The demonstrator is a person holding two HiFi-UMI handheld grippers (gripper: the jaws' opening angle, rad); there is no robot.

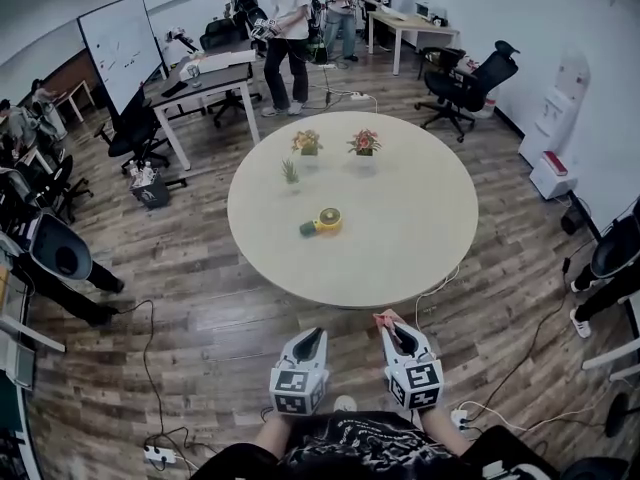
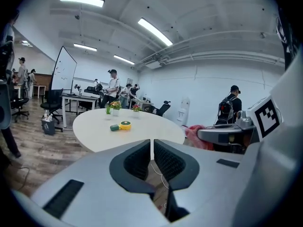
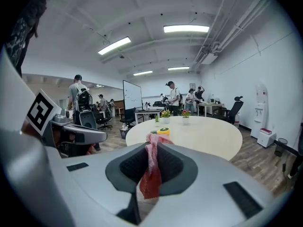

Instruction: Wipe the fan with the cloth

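Head view, hands: the left gripper (image 1: 312, 336) and the right gripper (image 1: 393, 328) are side by side, low before the person's body, just off the near edge of the round beige table (image 1: 420, 238); both point toward it and a little downward.
Left gripper state: jaws pressed together, nothing between them.
Right gripper state: clenched on the red patterned cloth (image 3: 150, 171), which hangs down between its pads.
Fan: the small yellow and green fan (image 1: 322, 224) lies on the table, left of its centre, well apart from both grippers.

Bright, even light from ceiling strips (image 3: 186, 29); strong fisheye bending, dark vignetted corners.
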